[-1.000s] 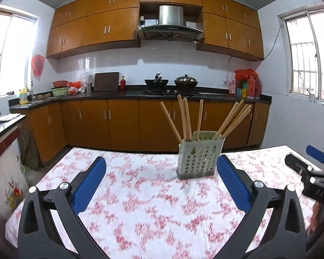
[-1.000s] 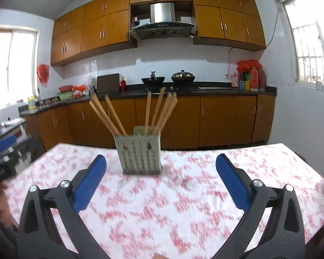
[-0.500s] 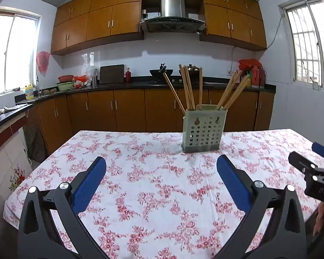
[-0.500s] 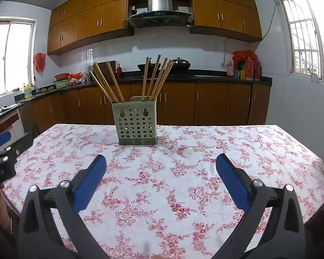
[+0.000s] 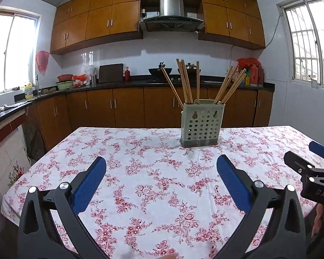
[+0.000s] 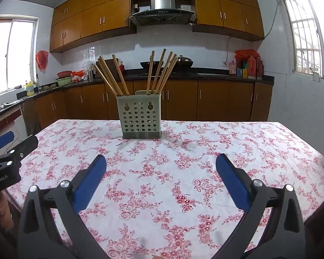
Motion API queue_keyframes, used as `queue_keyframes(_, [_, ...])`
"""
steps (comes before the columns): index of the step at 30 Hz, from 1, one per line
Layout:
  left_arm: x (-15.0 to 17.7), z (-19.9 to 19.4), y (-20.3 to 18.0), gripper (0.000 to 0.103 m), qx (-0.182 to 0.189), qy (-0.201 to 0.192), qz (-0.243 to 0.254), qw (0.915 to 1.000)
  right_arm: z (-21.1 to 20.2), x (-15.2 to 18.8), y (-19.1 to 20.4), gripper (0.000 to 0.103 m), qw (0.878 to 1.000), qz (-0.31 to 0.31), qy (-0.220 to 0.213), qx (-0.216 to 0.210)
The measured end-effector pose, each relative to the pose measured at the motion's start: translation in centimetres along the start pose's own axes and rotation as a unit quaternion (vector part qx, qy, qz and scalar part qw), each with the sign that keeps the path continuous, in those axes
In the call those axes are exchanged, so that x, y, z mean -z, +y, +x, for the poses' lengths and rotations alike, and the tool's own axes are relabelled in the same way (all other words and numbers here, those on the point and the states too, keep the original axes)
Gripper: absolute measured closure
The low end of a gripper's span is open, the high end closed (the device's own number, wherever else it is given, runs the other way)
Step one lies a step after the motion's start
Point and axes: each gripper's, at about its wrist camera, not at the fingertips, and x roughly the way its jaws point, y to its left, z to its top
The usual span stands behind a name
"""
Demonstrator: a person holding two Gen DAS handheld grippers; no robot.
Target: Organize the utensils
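Observation:
A pale green perforated utensil holder (image 5: pixel 202 125) stands upright on the floral tablecloth (image 5: pixel 151 172), with several wooden chopsticks (image 5: pixel 186 82) fanned out of its top. It also shows in the right wrist view (image 6: pixel 141 116), chopsticks (image 6: pixel 157 73) included. My left gripper (image 5: pixel 161 170) is open and empty, well short of the holder. My right gripper (image 6: pixel 161 169) is open and empty, also short of it. The right gripper shows at the right edge of the left wrist view (image 5: pixel 313 168); the left gripper shows at the left edge of the right wrist view (image 6: pixel 8 149).
The table's far edge lies just behind the holder. Beyond are wooden kitchen cabinets (image 5: pixel 127 110), a dark counter with a stove and pots (image 6: pixel 179 63), and red bottles (image 6: pixel 248 64). Windows stand on both side walls.
Both grippers have pulled back and tilted down. The holder looks farther off and more of the tablecloth shows. Both stay open and empty.

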Motion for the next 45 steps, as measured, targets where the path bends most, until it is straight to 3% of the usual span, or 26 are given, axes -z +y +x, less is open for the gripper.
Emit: queue_keyframes(45, [0.40, 0.31, -0.09, 0.002, 0.002, 0.013, -0.006, 0.9999, 0.34, 0.39, -0.19, 0.004, 1.000, 0.009, 0.007, 0.002])
